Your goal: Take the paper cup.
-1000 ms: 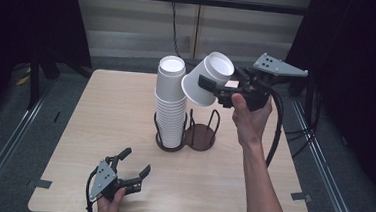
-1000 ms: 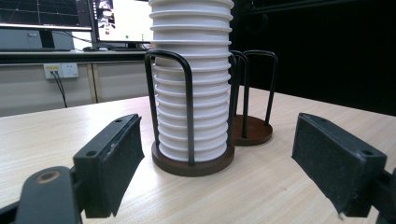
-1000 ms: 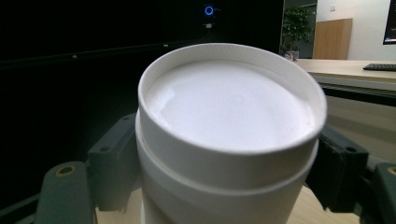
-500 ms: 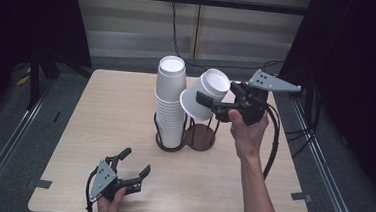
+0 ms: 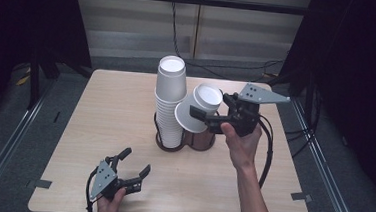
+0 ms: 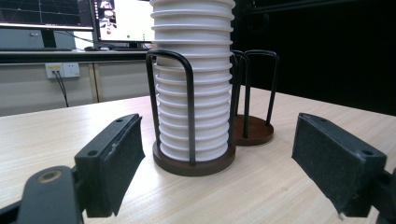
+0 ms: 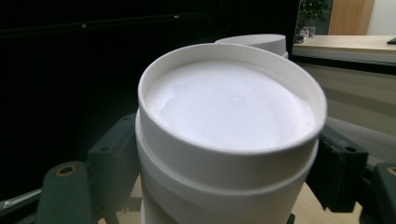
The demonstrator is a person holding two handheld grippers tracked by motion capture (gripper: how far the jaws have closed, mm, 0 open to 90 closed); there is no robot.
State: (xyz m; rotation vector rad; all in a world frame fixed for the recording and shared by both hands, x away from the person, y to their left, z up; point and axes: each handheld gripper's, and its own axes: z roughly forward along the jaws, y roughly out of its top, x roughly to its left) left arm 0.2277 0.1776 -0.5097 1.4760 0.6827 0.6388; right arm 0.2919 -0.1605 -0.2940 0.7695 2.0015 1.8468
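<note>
A light wooden table (image 5: 125, 111) fills the middle of the scene. Behind the table's far edge, a black cable (image 5: 174, 30) hangs down a pale wall panel. Beyond the table, a wall socket (image 6: 63, 70) sits below lit monitors (image 6: 123, 18) on a desk.

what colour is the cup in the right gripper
White; the cup shows best in the right gripper view, clamped by the right gripper.

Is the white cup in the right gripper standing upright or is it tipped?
Tipped. In the high view the cup, clamped in the right gripper, leans with its base up and away from the hand, above the empty holder.
</note>
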